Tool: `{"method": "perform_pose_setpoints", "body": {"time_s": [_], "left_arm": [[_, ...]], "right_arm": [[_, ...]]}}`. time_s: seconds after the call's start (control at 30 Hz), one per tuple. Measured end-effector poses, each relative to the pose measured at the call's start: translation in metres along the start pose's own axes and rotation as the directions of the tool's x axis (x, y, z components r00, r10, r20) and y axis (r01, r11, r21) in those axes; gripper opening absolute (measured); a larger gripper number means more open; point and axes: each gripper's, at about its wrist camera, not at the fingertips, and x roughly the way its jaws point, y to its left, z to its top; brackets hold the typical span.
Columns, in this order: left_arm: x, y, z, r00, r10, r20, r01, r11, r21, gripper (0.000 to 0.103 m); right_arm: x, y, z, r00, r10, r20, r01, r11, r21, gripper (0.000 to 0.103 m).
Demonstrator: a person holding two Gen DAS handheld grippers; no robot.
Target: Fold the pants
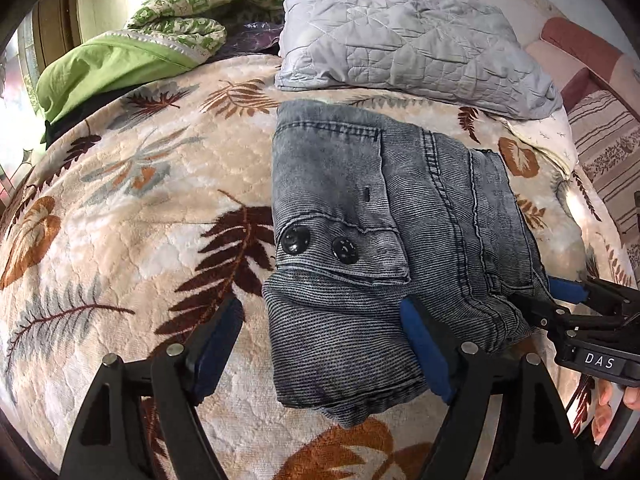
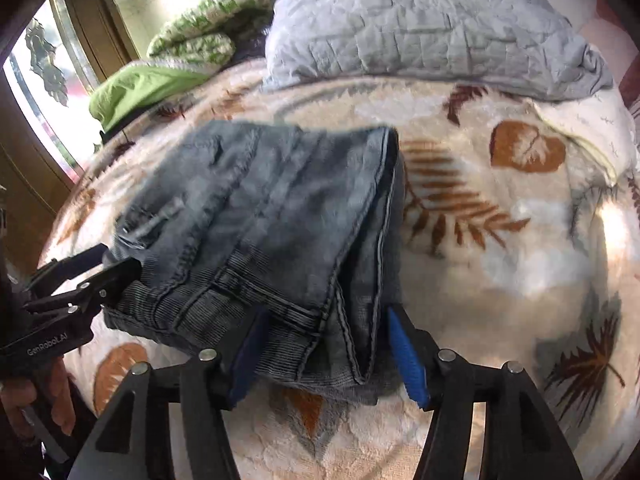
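Grey-blue denim pants [image 1: 384,216] lie folded into a compact stack on a cream blanket with leaf prints [image 1: 132,208]; two black snaps show on a pocket flap. My left gripper [image 1: 320,308] stands open over the stack's near left corner, its left pad clear of the cloth. In the right wrist view my right gripper [image 2: 326,320] is open astride the near right corner of the pants [image 2: 260,208], with the waistband seam between its blue pads. Each gripper shows in the other's view: the right gripper [image 1: 548,296] and the left gripper [image 2: 108,266].
A grey quilted pillow [image 1: 404,32] lies just beyond the pants. Green patterned bedding [image 1: 208,0] and a green pillow [image 1: 108,68] sit at the back left. Striped pink fabric [image 1: 600,140] runs along the right. A window [image 2: 36,92] is at the left. A hand [image 1: 612,400] grips the right tool.
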Motion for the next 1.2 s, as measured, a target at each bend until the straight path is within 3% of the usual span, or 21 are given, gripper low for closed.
{"method": "perform_pose_setpoints", "body": {"time_s": [0.1, 0.2, 0.3, 0.37, 0.47, 0.63, 0.8, 0.87, 1.2], "left_arm": [[-0.019, 0.001, 0.005, 1.000, 0.006, 0.020, -0.006, 1.000, -0.008, 0.084], [-0.045, 0.000, 0.006, 0.997, 0.015, 0.072, -0.015, 1.000, -0.006, 0.084], [-0.064, -0.003, 0.000, 0.994, 0.032, 0.104, -0.031, 0.999, -0.007, 0.087], [-0.074, -0.005, -0.007, 0.992, 0.044, 0.120, -0.044, 0.999, -0.004, 0.091], [-0.084, -0.011, -0.022, 0.988, 0.088, 0.131, -0.089, 0.996, 0.006, 0.093], [-0.098, -0.014, -0.036, 0.991, 0.067, 0.111, -0.067, 0.998, -0.009, 0.093], [-0.125, -0.021, -0.028, 0.986, 0.053, 0.159, -0.050, 0.998, -0.023, 0.095], [-0.131, -0.026, -0.024, 0.984, 0.052, 0.169, -0.050, 0.999, -0.018, 0.101], [-0.123, -0.029, -0.025, 0.989, 0.075, 0.131, -0.072, 0.997, -0.027, 0.101]], "right_arm": [[-0.011, -0.008, -0.001, 1.000, -0.002, 0.018, 0.001, 0.999, 0.049, 0.067], [-0.043, -0.005, 0.000, 0.997, -0.021, 0.076, 0.020, 1.000, 0.018, 0.069], [-0.069, -0.002, -0.013, 0.990, -0.038, 0.134, 0.036, 0.999, 0.013, 0.083], [-0.072, -0.001, -0.027, 0.992, -0.046, 0.119, 0.043, 0.999, 0.020, 0.091], [-0.070, 0.002, -0.054, 0.995, -0.051, 0.087, 0.050, 0.999, 0.016, 0.095], [-0.076, 0.006, -0.079, 0.993, -0.079, 0.090, 0.078, 0.997, 0.013, 0.095], [-0.107, 0.012, -0.069, 0.978, -0.108, 0.177, 0.113, 0.993, -0.017, 0.095], [-0.117, 0.013, -0.064, 0.973, -0.117, 0.199, 0.125, 0.992, -0.029, 0.096], [-0.122, 0.017, -0.062, 0.972, -0.124, 0.198, 0.135, 0.990, -0.041, 0.096]]}}
